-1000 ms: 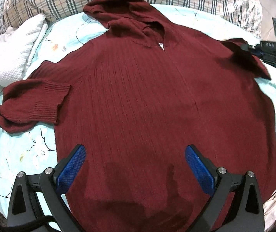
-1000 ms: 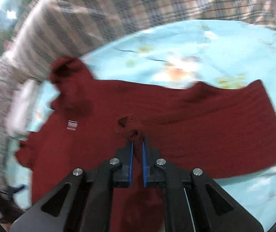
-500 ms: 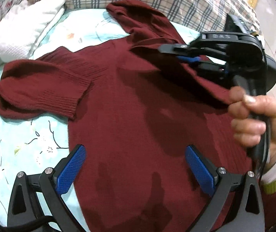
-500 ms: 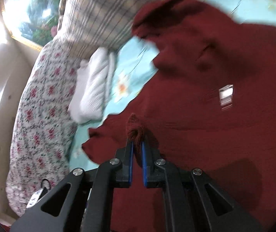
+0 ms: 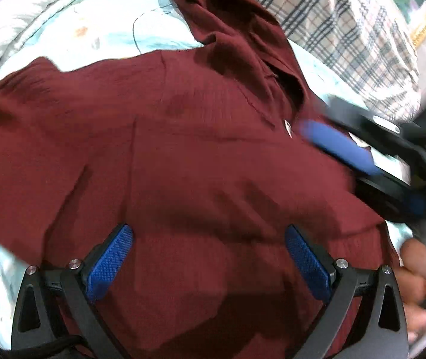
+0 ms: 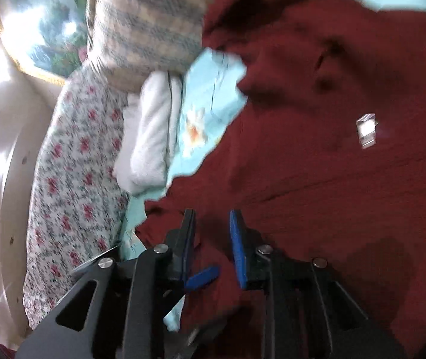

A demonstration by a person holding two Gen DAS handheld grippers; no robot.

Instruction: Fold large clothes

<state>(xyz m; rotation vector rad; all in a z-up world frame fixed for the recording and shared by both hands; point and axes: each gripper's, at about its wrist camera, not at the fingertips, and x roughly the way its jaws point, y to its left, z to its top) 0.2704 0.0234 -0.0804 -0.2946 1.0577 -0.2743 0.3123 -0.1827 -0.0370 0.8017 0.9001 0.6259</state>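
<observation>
Hovering my left gripper [image 5: 208, 257] over dark red ribbed knit hooded sweater [image 5: 183, 155], fingers spread wide, nothing between them. Sweater lies spread on light blue floral bedsheet [image 5: 117, 27], hood ahead of left fingers, toward checked pillow [image 5: 347, 30]. My right gripper [image 6: 213, 239] over sweater too, fingers parted, gap bare, fabric below. White folded towel [image 6: 150, 137] ahead-left of right fingers, beside pink floral quilt [image 6: 72, 179]. Both views motion-blurred.
</observation>
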